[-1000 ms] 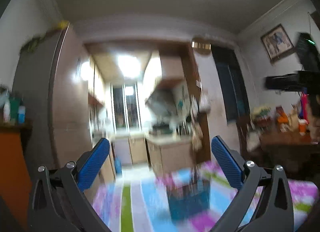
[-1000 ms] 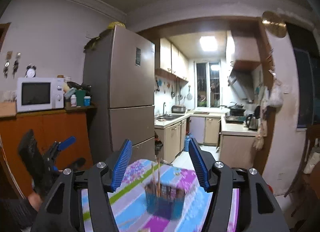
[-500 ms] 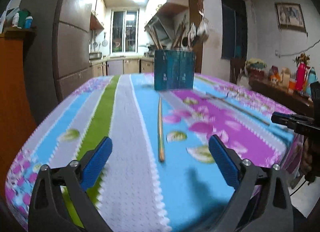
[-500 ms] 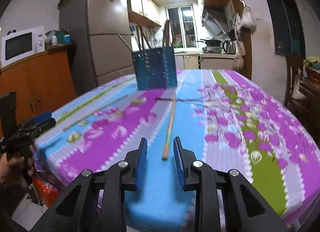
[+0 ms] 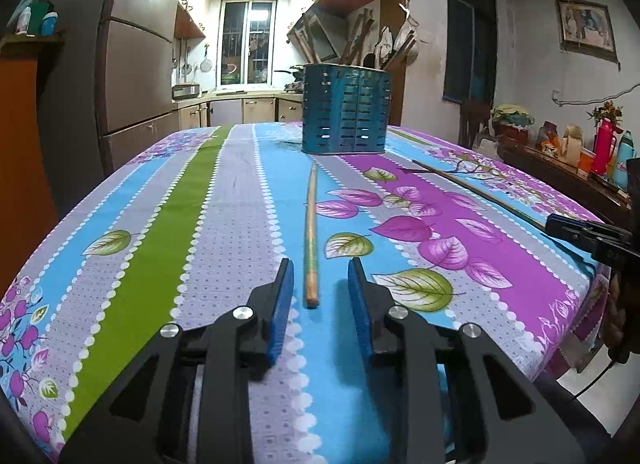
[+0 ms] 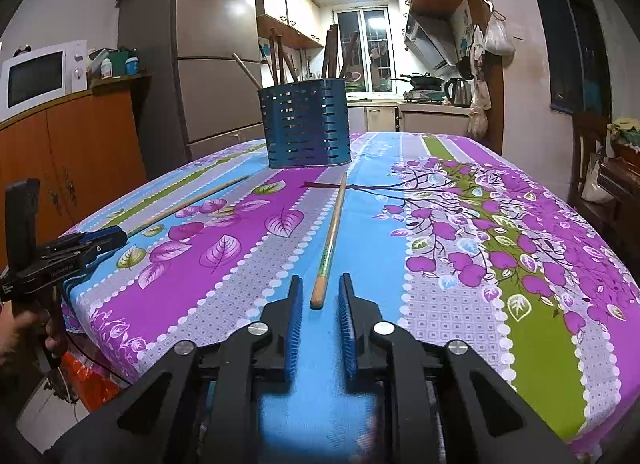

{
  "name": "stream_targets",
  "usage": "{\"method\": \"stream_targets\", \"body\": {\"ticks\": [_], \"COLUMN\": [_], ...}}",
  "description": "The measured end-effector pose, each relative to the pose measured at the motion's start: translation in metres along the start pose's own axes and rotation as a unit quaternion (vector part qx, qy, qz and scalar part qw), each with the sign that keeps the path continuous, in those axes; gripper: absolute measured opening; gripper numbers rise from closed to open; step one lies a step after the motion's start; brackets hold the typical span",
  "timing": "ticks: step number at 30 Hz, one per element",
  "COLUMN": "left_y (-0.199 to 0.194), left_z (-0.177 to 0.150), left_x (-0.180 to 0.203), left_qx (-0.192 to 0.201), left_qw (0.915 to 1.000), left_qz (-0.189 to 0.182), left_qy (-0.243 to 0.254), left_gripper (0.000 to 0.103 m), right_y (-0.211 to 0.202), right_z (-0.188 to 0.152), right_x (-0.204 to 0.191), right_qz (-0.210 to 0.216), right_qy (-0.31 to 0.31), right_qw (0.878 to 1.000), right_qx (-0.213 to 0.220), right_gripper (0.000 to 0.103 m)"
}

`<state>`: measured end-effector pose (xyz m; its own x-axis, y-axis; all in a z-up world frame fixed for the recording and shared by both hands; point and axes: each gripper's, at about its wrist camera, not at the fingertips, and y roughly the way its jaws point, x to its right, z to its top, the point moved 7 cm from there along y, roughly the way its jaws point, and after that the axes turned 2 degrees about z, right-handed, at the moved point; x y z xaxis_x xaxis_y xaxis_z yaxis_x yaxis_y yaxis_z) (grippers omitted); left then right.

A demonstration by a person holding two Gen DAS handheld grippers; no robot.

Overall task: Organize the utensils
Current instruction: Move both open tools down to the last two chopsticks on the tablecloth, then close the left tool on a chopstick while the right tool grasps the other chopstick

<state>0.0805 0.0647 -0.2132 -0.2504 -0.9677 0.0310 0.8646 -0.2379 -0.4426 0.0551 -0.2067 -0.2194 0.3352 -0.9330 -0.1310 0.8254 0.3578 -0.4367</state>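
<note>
**Two grippers lined up on two chopsticks on a flowered tablecloth**

A table is covered with a glossy tablecloth (image 5: 224, 200) printed in stripes of blue, green, grey and purple, with leaves and white scalloped dots. Toward its far side stands a blue utensil holder (image 5: 346, 110), a rounded metal tub with rows of slots punched through its wall. Dark wooden handles stick up out of it at angles.

The left gripper (image 5: 318, 296) is black with ribbed blue pads. Its fingers (image 5: 282, 304) are parted by a narrow gap and hold nothing. The near end of a chopstick (image 5: 310, 232) lies on the cloth just between the tips, untouched. This stick is slim, round, pale wood, running straight away toward the holder.

The right gripper (image 6: 318, 304) is built the same and is likewise a little open, gripping nothing. A second chopstick (image 6: 330, 238), wooden with a green-tinted middle section, lies on the cloth with its blunt near end between the blue pads (image 6: 295, 316), pointing at the holder.

Each gripper appears at the edge of the other's view, at the table's corner.
</note>
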Motion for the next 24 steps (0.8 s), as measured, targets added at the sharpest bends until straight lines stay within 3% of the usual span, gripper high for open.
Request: {"method": "stream_targets", "body": {"ticks": [18, 24], "left_y": [-0.003, -0.004], "left_z": [-0.006, -0.005], "left_x": [0.014, 0.008], "left_qx": [0.042, 0.046], "left_qw": [0.999, 0.9989], "left_qz": [-0.002, 0.014], "left_qy": [0.018, 0.0], "left_gripper": [0.03, 0.014], "right_y": [0.009, 0.008], "right_z": [-0.001, -0.002], "right_x": [-0.009, -0.011], "right_qz": [-0.008, -0.02], "right_qy": [-0.02, -0.025], "right_qw": [1.0, 0.999], "right_qx": [0.019, 0.03], "right_gripper": [0.017, 0.01]}}
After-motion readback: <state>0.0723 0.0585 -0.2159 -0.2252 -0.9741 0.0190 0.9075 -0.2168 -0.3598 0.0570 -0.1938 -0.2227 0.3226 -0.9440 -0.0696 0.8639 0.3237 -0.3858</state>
